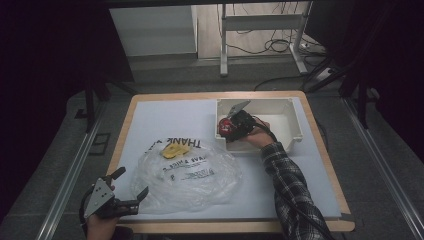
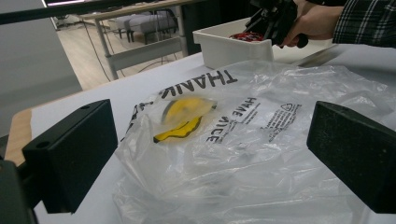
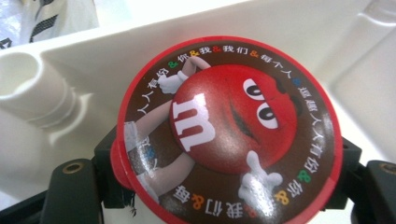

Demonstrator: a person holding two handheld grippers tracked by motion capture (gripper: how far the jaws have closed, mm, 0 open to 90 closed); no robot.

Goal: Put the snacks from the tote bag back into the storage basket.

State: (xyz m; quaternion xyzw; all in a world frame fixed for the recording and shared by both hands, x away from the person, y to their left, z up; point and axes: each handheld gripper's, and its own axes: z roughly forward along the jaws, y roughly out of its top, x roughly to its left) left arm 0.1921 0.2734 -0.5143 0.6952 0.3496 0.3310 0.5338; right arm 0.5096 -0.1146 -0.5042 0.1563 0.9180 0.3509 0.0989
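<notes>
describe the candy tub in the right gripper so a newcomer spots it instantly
Find the white bin at the table's far right corner. At its near-left corner, the right gripper is shut on the tub. It is round with a red rim, and its brown lid shows a red cartoon candy with a white "m"; the bag nearby is clear plastic.

**Two black hand-held tools and a plaid sleeve**

The left tool is black, with two blocky, matte rectangular jaws, each showing small round screw holes, and a grey three-cornered plate on top. The right tool is also black, with a grey plate and a trailing black cable. The right arm wears a dark plaid sleeve.
</notes>
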